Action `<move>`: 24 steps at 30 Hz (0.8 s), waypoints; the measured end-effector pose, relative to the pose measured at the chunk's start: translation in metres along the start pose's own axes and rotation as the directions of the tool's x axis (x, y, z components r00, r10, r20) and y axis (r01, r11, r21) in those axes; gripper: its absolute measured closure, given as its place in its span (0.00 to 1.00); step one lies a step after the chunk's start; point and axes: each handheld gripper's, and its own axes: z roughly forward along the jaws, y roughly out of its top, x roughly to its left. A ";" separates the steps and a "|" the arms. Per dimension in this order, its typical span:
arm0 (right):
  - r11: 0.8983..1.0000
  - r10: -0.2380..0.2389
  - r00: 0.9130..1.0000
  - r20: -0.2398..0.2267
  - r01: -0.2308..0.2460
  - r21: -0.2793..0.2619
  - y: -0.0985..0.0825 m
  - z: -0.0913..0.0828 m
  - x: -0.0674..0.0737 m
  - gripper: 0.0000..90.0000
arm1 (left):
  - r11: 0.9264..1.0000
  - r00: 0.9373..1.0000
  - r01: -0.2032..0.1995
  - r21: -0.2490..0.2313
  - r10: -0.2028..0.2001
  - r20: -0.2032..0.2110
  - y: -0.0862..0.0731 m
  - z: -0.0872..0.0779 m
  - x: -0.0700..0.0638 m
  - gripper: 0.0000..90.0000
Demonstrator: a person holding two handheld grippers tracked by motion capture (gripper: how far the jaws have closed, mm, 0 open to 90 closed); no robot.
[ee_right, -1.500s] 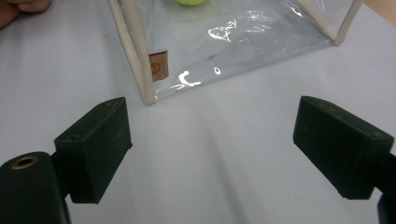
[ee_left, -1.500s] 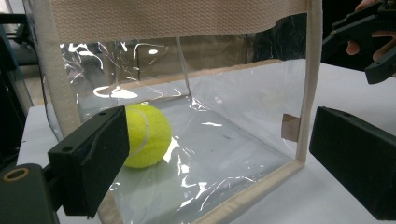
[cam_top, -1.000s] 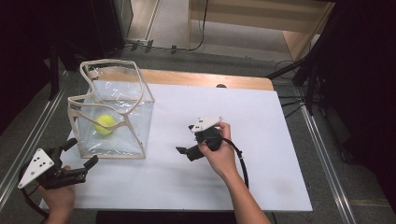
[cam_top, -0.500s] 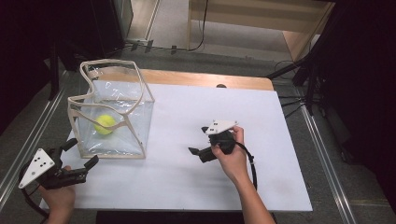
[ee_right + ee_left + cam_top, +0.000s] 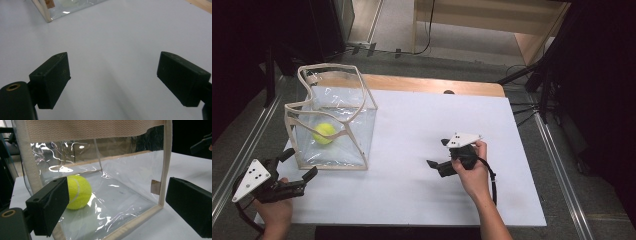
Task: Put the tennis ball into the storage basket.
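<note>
Ball (image 5: 324,133) lies on the floor of the clear bag (image 5: 362,107), toward its left side in the high view. Bag stands upright on the white table (image 5: 412,200), top open, cloth trim along its edges.

Left gripper (image 5: 298,164) sits just off the bag's near corner, jaws apart, nothing between them; its own view looks through the clear wall at the ball (image 5: 77,192).

Right gripper (image 5: 437,155) is well apart from the bag, over bare table, pointing left toward it. Jaws apart, empty (image 5: 112,75).
</note>
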 end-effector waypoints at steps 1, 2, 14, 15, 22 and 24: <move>1.000 0.001 1.000 0.007 -0.001 -0.001 -0.002 -0.001 -0.001 0.11 | 1.000 1.000 0.001 0.000 -0.001 -0.001 0.000 0.000 0.000 0.06; 1.000 0.009 1.000 0.012 -0.009 -0.002 -0.005 -0.003 -0.002 0.11 | 1.000 1.000 -0.002 0.000 0.002 0.000 0.000 0.000 0.000 0.06; 0.998 0.067 0.996 0.062 -0.066 -0.013 -0.031 -0.024 -0.014 0.11 | 1.000 1.000 -0.004 0.004 0.004 -0.003 0.000 0.000 0.000 0.06; 0.998 0.069 0.996 0.061 -0.069 -0.012 -0.033 -0.025 -0.015 0.11 | 1.000 1.000 -0.004 0.004 0.004 -0.003 0.000 0.000 0.000 0.06; 0.996 0.094 0.992 0.089 -0.093 -0.018 -0.045 -0.035 -0.020 0.11 | 1.000 1.000 -0.008 0.006 0.008 -0.002 0.000 0.000 0.000 0.06; 0.995 0.099 0.991 0.095 -0.098 -0.018 -0.048 -0.038 -0.022 0.11 | 1.000 1.000 -0.005 0.005 0.005 -0.004 0.000 0.000 0.000 0.06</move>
